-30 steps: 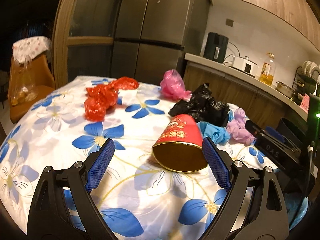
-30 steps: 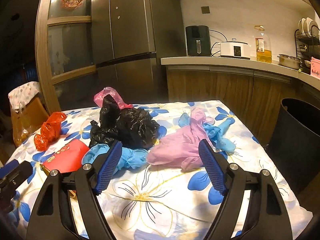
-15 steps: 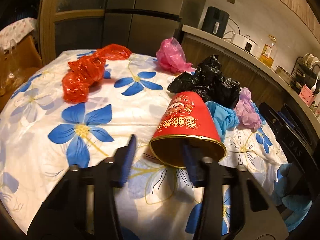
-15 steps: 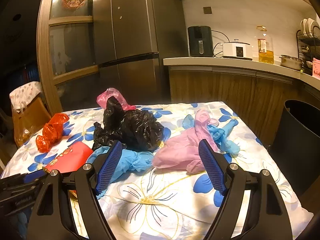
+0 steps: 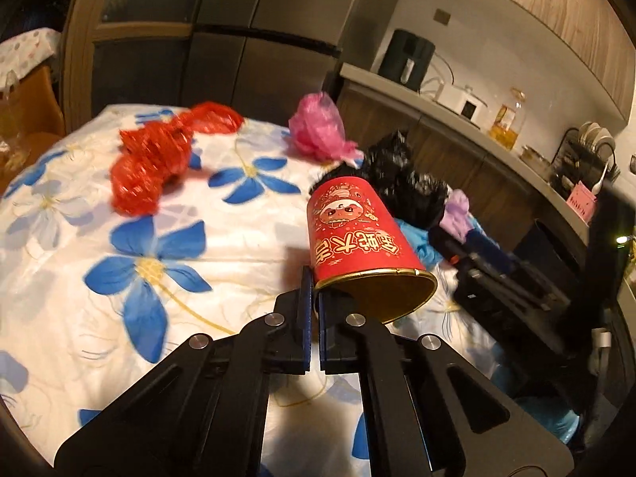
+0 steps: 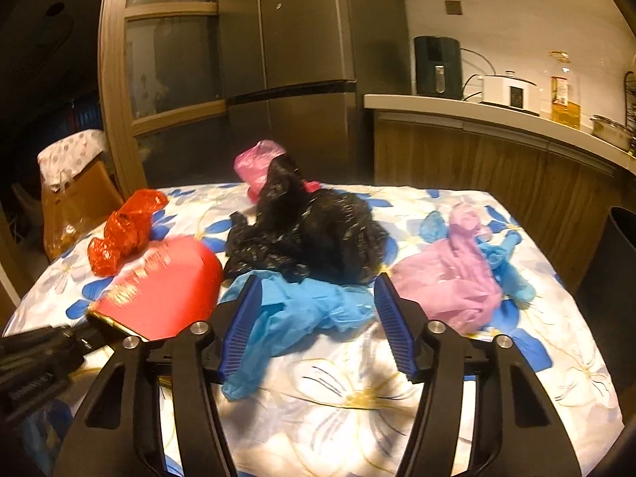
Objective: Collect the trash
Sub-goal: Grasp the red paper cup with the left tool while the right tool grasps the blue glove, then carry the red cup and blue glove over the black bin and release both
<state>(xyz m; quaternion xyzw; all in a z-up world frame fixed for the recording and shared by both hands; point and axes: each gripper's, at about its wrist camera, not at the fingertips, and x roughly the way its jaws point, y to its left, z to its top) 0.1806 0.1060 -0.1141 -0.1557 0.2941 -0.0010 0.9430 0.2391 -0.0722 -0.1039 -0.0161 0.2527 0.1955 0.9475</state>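
STEP: grab phase | L gripper [image 5: 314, 318] jaws pinching rim of red cup [image 5: 357, 234], cup tipped on tabletop [image 5: 79, 238] beside black bag [image 6: 318, 230] | R gripper [image 6: 318, 326] jaws closing round blue glove [image 6: 294, 310], just in front of black bag, not yet pressed | NEXT: finish R pinch, lift both, prob to dark bin [image 6: 612, 270] right of black bag.

You've got a red cup [image 5: 355, 234] w/ gold rim & print, white tablecloth [image 5: 79, 262] w/ blue flowers, red bag [image 5: 159, 155], pink bag [image 5: 318, 127], black bag [image 6: 314, 226], blue glove [image 6: 302, 314], lilac glove [image 6: 457, 278].
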